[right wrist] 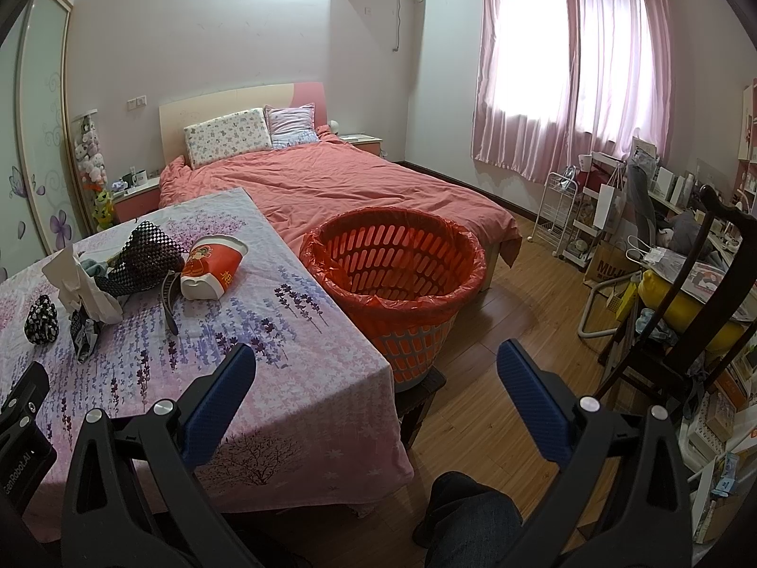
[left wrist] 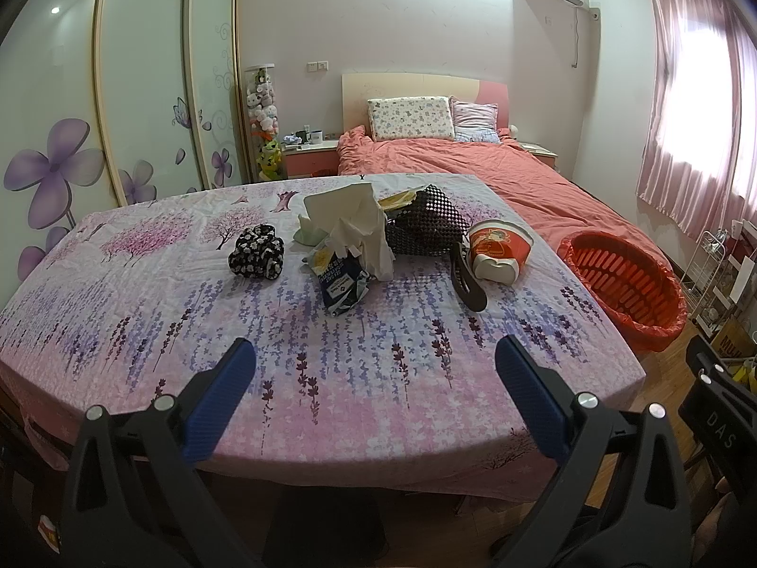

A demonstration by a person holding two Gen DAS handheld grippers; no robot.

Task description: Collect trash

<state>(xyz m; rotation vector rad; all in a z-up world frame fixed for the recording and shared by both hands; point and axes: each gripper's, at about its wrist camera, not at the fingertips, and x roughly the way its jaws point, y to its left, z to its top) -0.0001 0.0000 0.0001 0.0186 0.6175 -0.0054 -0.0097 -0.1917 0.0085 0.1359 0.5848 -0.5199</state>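
Observation:
Trash lies at the far middle of the table (left wrist: 331,378): crumpled white tissue (left wrist: 359,227), a crushed blue wrapper (left wrist: 338,279), a red paper cup (left wrist: 497,251) on its side, a black mesh bag (left wrist: 426,227), a black comb-like strip (left wrist: 466,279) and a black floral ball (left wrist: 258,253). An orange basket (right wrist: 392,260) lined with a red bag stands right of the table. My left gripper (left wrist: 376,364) is open and empty over the near table edge. My right gripper (right wrist: 376,364) is open and empty, above the table's right corner near the basket.
A bed (right wrist: 355,184) with a salmon cover stands behind the table. A dark chair (right wrist: 686,293) and cluttered racks (right wrist: 582,217) fill the right side. Wooden floor (right wrist: 497,331) lies between basket and chair. A wardrobe (left wrist: 142,94) is at the left.

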